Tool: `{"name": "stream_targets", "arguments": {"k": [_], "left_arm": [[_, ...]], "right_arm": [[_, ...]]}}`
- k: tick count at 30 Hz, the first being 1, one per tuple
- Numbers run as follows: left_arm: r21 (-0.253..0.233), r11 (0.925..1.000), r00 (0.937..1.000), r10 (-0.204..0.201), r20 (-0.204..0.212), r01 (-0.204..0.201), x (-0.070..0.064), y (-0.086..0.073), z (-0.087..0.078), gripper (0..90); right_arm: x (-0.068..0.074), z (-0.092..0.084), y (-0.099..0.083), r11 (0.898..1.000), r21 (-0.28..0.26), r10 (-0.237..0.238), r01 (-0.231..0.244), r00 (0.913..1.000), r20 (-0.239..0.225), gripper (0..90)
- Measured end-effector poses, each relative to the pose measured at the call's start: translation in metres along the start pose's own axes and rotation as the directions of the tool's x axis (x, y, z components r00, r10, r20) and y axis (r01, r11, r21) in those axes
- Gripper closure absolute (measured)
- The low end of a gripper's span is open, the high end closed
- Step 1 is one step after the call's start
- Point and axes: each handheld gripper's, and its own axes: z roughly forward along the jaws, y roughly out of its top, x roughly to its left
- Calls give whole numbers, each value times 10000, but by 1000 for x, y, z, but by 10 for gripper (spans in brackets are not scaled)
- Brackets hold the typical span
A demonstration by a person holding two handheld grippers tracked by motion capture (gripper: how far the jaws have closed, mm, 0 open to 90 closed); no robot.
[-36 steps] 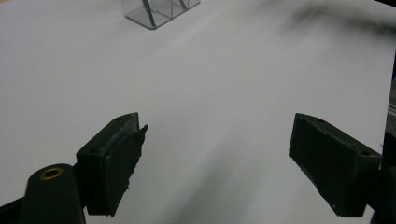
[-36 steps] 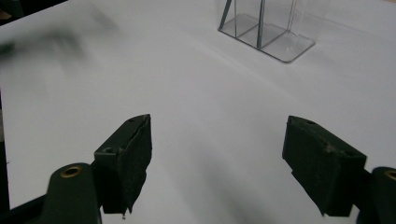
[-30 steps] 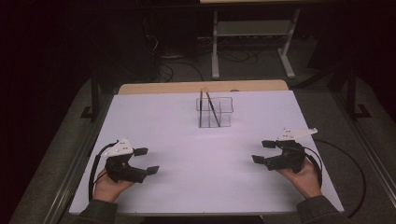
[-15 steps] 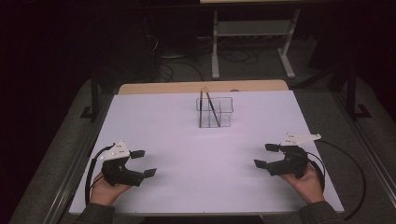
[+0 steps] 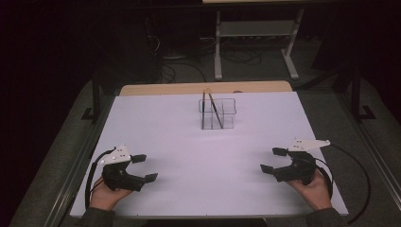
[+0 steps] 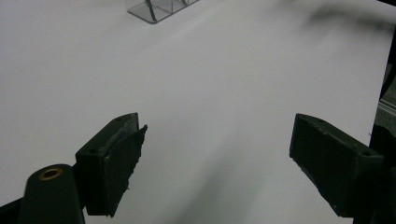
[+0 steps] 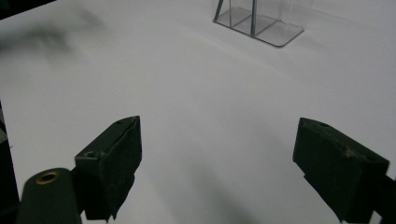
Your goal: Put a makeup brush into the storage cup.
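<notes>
Tabletop (image 5: pixel 189 142) is covered w/ a white sheet, fills the centre and lower part of the high view. At the far edge, upper centre of the frame, a strip of light wood (image 5: pixel 165 89) shows behind the white. On the white surface stands a clear box w/ compartments (image 5: pixel 226 118), upper centre, near the far edge. Two thin sticks (image 5: pixel 213 108) lean inside it, tilted. The rest of the surface is plain white, approx. flat, no marks seen.

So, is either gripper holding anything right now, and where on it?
Nothing is held: the left gripper and right gripper are open over bare table.
</notes>
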Motion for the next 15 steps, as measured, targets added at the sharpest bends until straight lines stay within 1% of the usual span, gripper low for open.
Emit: {"name": "stream_targets", "arguments": {"k": [2,4,6,10,15], "left_arm": [[-2,10000,10000,-30,25,30,0,-1,0,162],[72,9999,9999,109,26,-109,0,-2,-1,162],[71,10000,10000,11,8,-11,0,-2,-2,162],[-2,10000,10000,2,6,-2,0,-4,-2,162],[45,10000,10000,-12,-19,12,1,-6,-2,162]], "right_arm": [[0,-1,-1,10000,-43,16,-16,10000,25,142],[1,-2,-2,10000,-42,70,-70,10000,40,141],[2,-3,-3,10000,-51,20,-20,10000,42,142],[4,-4,-5,10000,-86,-1,1,10000,52,141],[6,-3,-7,10000,-91,2,-2,10000,8,141]]}}
